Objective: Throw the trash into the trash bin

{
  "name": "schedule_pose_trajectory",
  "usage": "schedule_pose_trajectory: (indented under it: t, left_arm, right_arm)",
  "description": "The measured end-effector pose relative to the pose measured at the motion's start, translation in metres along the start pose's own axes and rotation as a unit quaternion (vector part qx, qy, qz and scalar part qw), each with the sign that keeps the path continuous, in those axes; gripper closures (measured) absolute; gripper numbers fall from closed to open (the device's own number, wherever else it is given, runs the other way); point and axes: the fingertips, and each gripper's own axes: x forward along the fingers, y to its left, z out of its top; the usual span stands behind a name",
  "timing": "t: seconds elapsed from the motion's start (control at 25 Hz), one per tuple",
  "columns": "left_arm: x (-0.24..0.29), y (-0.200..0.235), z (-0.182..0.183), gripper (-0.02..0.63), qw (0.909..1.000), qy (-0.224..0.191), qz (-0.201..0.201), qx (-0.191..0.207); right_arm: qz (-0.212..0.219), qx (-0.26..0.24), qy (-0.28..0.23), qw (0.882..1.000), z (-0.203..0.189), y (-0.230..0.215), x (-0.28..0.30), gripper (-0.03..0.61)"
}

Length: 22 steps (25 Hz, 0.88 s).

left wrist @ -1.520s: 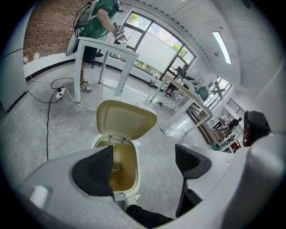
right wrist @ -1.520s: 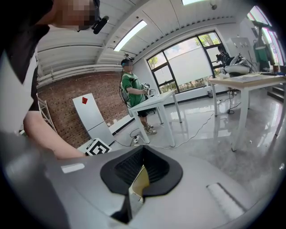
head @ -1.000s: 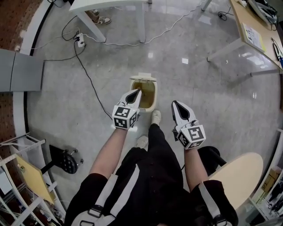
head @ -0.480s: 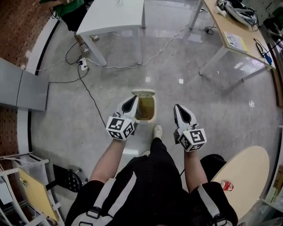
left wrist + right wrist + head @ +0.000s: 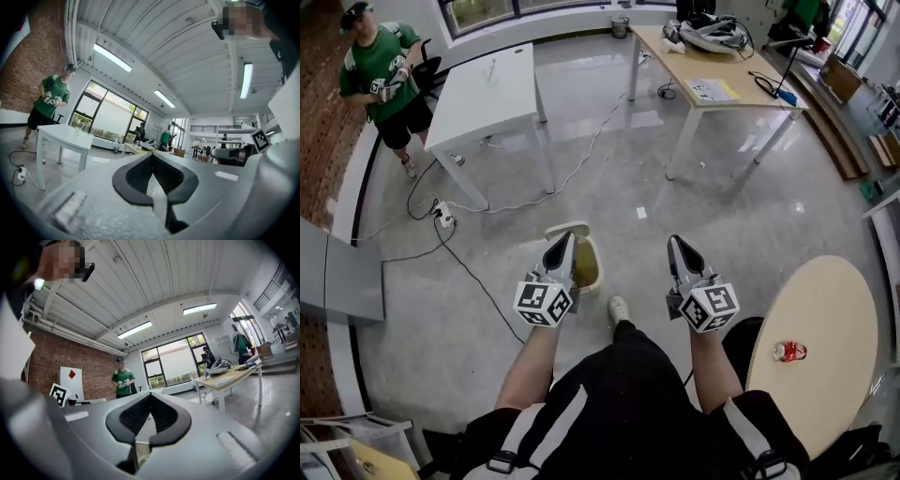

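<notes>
At far left a person in green (image 5: 382,73) stands by a white table (image 5: 487,94). My left gripper (image 5: 565,240) is clenched on nothing, its jaws meeting at the tips. The bin (image 5: 589,267) stands on the floor just beneath and right of it. The gripper partly hides it, but its inside shows. My right gripper (image 5: 675,242) is closed the same way and is also empty. At far right the red can (image 5: 789,352) lies on the round table (image 5: 825,300), well apart from both grippers and the bin.
</notes>
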Motion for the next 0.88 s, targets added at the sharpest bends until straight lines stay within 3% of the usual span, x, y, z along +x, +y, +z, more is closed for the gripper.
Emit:
schedule_pose_trajectory:
  t: [0.12, 0.28, 0.52, 0.88]
  left_arm:
    - [-0.003, -0.025, 0.008, 0.612, 0.9995, 0.001, -0.032, 0.007]
    - [-0.008, -0.053, 0.017, 0.612, 0.998, -0.003, -0.063, -0.001]
    - [-0.009, -0.091, 0.022, 0.612, 0.9936, -0.002, -0.111, 0.02]
    - [-0.02, -0.132, 0.013, 0.612, 0.9883, 0.01, -0.125, 0.088]
  right_arm:
    - [-0.035, 0.012, -0.023, 0.999, 0.014, -0.008, -0.04, 0.572]
    - [-0.078, -0.017, -0.029, 0.996, 0.025, -0.015, -0.092, 0.572]
    - [-0.128, -0.033, -0.029, 0.991, 0.027, -0.037, -0.154, 0.572]
    - [-0.132, -0.053, -0.028, 0.989, 0.033, -0.052, -0.202, 0.572]
